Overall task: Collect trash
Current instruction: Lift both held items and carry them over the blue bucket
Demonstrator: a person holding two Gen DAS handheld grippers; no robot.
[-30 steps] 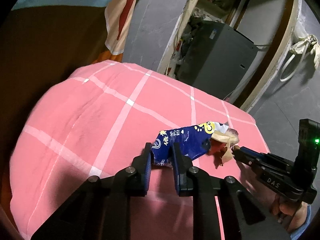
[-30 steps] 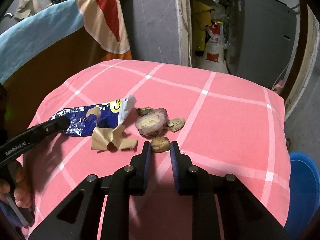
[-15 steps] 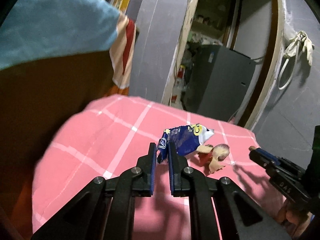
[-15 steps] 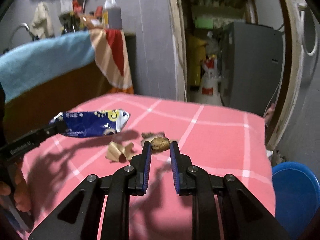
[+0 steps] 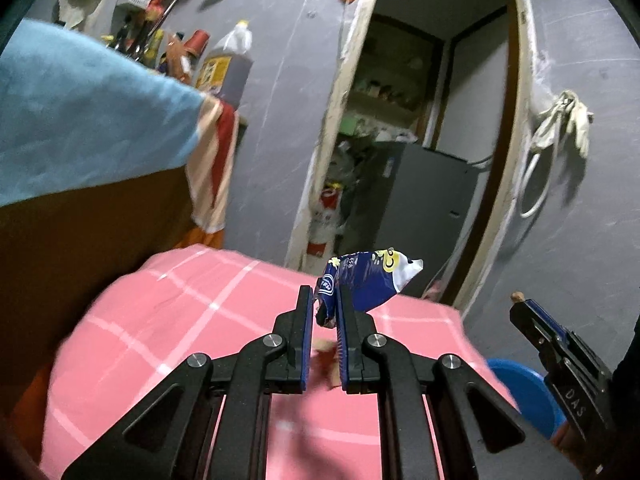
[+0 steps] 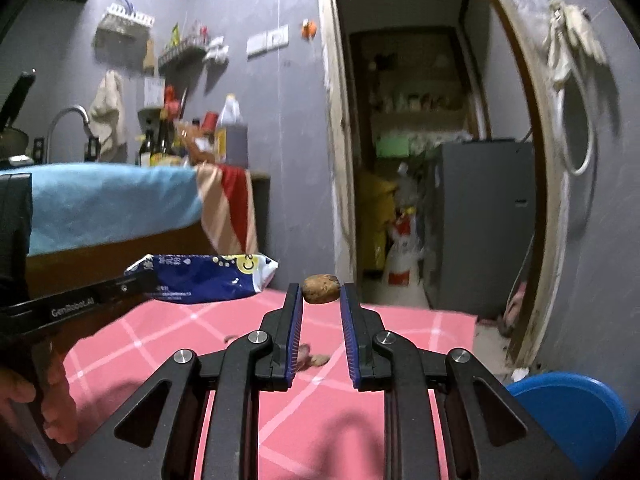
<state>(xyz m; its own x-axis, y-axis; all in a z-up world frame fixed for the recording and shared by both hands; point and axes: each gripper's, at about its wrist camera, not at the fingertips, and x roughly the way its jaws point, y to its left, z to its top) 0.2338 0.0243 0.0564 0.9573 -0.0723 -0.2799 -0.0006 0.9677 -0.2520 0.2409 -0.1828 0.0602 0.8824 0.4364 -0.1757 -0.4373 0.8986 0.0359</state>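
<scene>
The left gripper (image 5: 325, 306) is pinched nearly shut on the crumpled end of a blue snack wrapper (image 5: 370, 282), which sticks out beyond the fingertips, clear of the pink checked cloth (image 5: 192, 320) below. The right gripper (image 6: 320, 294) is closed on a small brown scrap (image 6: 321, 283) clamped between its pads right at the tips, also in the air above the cloth; in its view the wrapper (image 6: 204, 278) hangs to the left at about the same height. Both pieces of trash look picked up, so the step in hand appears to be the carry to a bin. Low on the right, beside the table's near right corner, sits a blue round container (image 6: 572, 412); only part of its rim shows and its contents cannot be seen. The next move probably calls for swinging both grippers right and down over that rim before letting go. A few scraps (image 6: 314, 358) remain on the cloth between the right gripper's fingers, left to collect.
</scene>
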